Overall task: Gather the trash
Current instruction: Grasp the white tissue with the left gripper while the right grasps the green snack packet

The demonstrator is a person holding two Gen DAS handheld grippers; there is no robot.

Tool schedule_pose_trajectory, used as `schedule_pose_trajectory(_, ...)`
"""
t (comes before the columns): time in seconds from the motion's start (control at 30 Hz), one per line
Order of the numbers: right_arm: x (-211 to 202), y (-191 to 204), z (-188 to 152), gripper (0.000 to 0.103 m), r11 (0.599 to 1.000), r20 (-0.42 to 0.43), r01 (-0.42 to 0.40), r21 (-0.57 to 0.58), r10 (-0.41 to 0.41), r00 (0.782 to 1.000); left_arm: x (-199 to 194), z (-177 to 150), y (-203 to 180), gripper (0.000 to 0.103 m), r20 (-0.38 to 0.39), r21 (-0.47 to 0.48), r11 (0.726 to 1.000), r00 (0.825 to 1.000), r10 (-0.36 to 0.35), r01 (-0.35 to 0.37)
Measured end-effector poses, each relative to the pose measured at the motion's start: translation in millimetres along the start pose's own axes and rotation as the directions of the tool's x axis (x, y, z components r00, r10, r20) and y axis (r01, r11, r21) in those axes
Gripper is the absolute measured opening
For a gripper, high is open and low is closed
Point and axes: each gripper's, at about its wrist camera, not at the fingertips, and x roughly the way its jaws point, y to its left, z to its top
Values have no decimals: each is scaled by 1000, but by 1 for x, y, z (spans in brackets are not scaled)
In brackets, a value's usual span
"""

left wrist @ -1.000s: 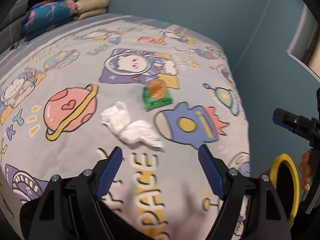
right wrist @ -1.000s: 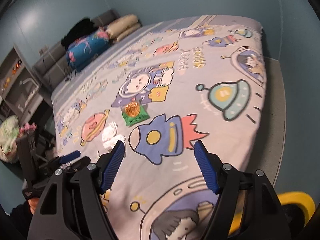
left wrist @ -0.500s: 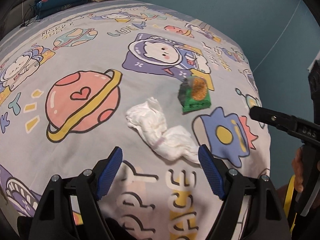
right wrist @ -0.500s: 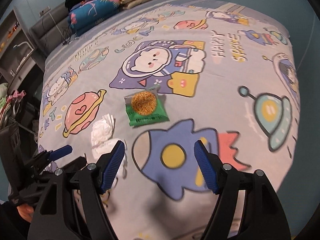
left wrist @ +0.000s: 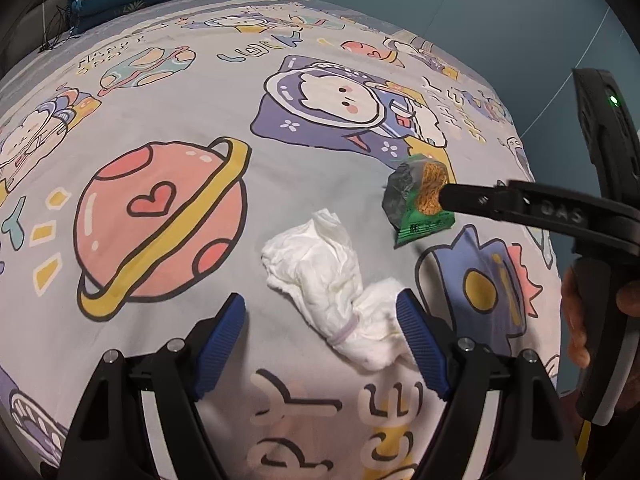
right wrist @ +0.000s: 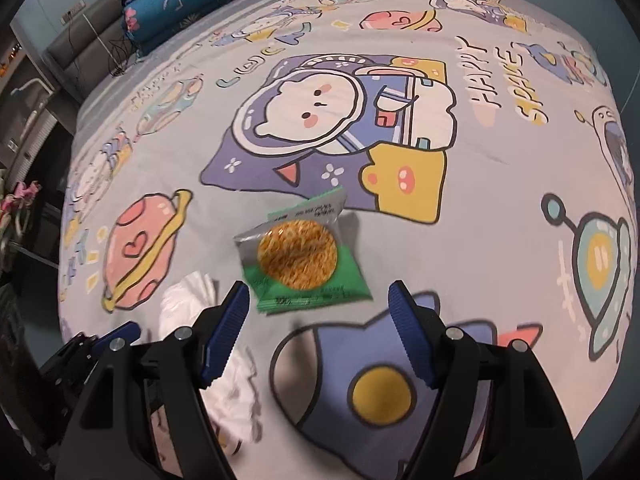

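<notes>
A crumpled white tissue (left wrist: 320, 276) lies on the cartoon bedsheet (left wrist: 168, 152). My left gripper (left wrist: 320, 316) hangs open just above its near end, and the tissue's tail reaches the right pad (left wrist: 416, 340). Beyond it lies a green snack packet (left wrist: 412, 216) with a round orange cake showing. In the right wrist view the packet (right wrist: 300, 260) sits just ahead of my open right gripper (right wrist: 318, 300), with nothing between its pads. The tissue (right wrist: 188, 300) shows at lower left there, partly hidden by the left finger. A black finger of the right gripper (left wrist: 500, 204) crosses the packet in the left wrist view.
Folded quilts and pillows (right wrist: 180, 4) are stacked at the head of the bed. The bed's edge drops off at the right against a blue wall (left wrist: 480, 12). Dark shelving (right wrist: 24, 128) stands left of the bed. A hand (left wrist: 576, 320) holds the right gripper.
Both grippers have come down and forward over the bed. The tissue now sits at the left gripper's tips, and the packet just ahead of the right gripper's. Jaws have kept their width.
</notes>
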Motion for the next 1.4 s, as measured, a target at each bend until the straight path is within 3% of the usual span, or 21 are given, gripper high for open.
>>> schedule_pose_trajectory(0.13,15,-2,7,68,1000,-16,21,2,-21,1000,8,1,-1,73,-12,-2,1000,1000,-5,5)
schedule_pose_trajectory(0.4,33,3,8,66,998,-30,64,-12,-64,998,19,-1,-9,51,-37,9,1000,999,0,0)
schedule_pose_trajectory(0.57,34,10,8,53,998,-39,50,-32,-51,998,22,0,-21,28,-40,41,999,999,10,-8)
schedule_pose_trajectory(0.67,38,12,8,46,999,-62,33,-32,-35,997,24,0,-25,19,-48,53,999,999,15,-13)
schedule_pose_trajectory(0.83,42,6,8,39,1000,-72,23,12,-22,997,20,-1,-26,16,-48,30,1000,999,10,-8)
schedule_pose_trajectory(1.4,25,19,4,12,999,-32,38,-31,-39,999,-15,-9,-22,14,-25,2,998,998,-62,62)
